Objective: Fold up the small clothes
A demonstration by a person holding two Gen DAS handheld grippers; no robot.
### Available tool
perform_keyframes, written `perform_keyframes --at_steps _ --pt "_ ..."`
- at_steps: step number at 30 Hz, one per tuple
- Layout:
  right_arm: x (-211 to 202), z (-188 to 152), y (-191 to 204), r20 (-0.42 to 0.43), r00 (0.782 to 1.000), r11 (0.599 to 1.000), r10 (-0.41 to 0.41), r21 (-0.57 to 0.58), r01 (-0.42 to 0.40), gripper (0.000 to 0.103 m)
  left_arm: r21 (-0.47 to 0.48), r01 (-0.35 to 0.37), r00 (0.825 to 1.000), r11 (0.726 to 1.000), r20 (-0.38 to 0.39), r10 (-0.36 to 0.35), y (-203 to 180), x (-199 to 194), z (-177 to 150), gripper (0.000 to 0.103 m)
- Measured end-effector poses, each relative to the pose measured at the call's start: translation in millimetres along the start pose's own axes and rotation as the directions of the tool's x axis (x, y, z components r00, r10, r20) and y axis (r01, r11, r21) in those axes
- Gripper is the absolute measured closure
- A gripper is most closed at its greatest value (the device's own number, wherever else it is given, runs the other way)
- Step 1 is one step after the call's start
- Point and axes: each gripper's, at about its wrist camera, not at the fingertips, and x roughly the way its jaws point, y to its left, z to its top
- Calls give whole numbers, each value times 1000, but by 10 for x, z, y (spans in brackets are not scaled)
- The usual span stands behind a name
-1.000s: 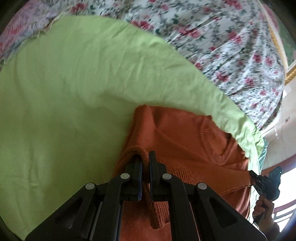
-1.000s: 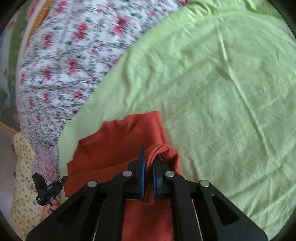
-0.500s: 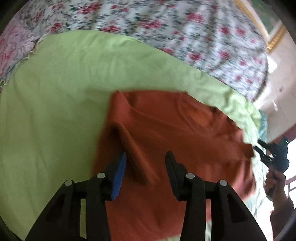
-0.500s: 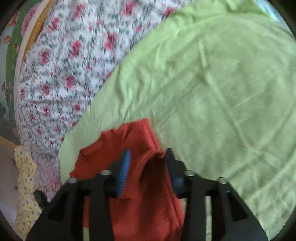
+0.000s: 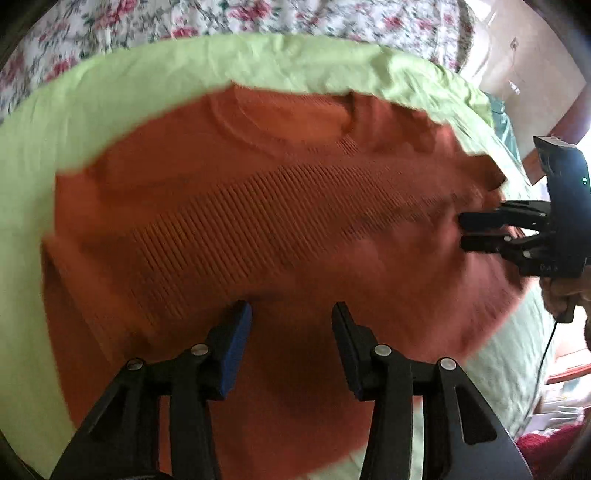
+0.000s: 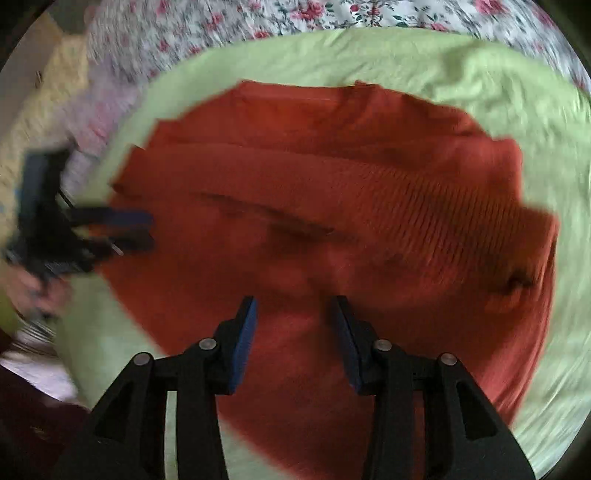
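Note:
An orange knit sweater (image 5: 258,206) lies folded on a light green sheet (image 5: 74,110); its ribbed hem band runs across the middle and the neckline shows at the far edge. My left gripper (image 5: 291,314) is open and empty above the sweater's near part. My right gripper (image 6: 293,308) is open and empty above the same sweater (image 6: 332,206), seen from the other side. The right gripper also shows at the right of the left wrist view (image 5: 476,232). The left gripper shows at the left of the right wrist view (image 6: 144,230), blurred.
The green sheet (image 6: 480,81) lies on a floral bedspread (image 5: 258,14), which also shows in the right wrist view (image 6: 332,14). The bed edge and room floor lie at the far right of the left wrist view (image 5: 535,92).
Both grippers let go of the sweater's hem, opened, and pulled back and up. The sweater now lies folded with the hem laid over its upper part.

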Motion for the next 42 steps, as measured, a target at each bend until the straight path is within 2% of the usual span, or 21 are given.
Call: perform_keyframes --at_steps 2,3,5,6,9,10,12,15,17,22,25,30,33,38,42 --pt "19 199 -194 36 997 997 -71 16 70 66 -38 -25 1000 999 16 26 203 11 254 72" --pt "7 280 -275 55 993 994 -102 37 100 66 -81 -54 998 995 32 57 320 2 407 72" --pt "-97 501 -507 137 972 977 -190 125 173 64 -168 -120 988 978 76 134 495 -63 643 68" --pt "-167 593 -618 178 954 961 -241 183 209 64 -231 -141 979 963 109 170 605 -128 758 60" --pt "-334 741 -892 255 932 929 -257 332 165 64 -349 -108 966 931 183 180 828 -286 919 55" --pt "-375 771 -964 268 930 918 -251 369 142 64 -381 -112 961 918 192 197 897 -347 950 55" --pt "-446 779 -997 286 929 914 -235 391 111 64 -403 -107 959 909 200 202 912 -427 935 55" --pt "-553 696 -918 309 929 926 -203 369 80 64 -395 -74 958 916 226 175 795 -551 779 53" --pt "-587 581 -816 316 935 935 -161 352 42 63 -366 -49 965 929 224 139 638 -583 616 51" --pt "-444 230 -379 272 958 945 -93 326 -1 62 -329 -72 983 942 136 123 345 -407 78 51" --pt "-387 -77 -280 226 970 944 -85 330 6 60 -361 -74 988 929 97 117 373 -357 -231 51" --pt "-440 -534 -306 176 979 929 -103 370 31 60 -392 -84 985 916 108 136 474 -470 -487 51" --pt "-585 -714 -420 174 972 906 -155 418 70 60 -417 -92 984 904 104 148 552 -525 -543 51" --pt "-856 -876 -508 202 958 854 -203 515 72 60 -470 -90 981 878 111 160 631 -791 -847 51" --pt "-999 -950 -387 234 950 853 -205 519 56 57 -528 -67 978 846 131 160 623 -991 -1109 50"
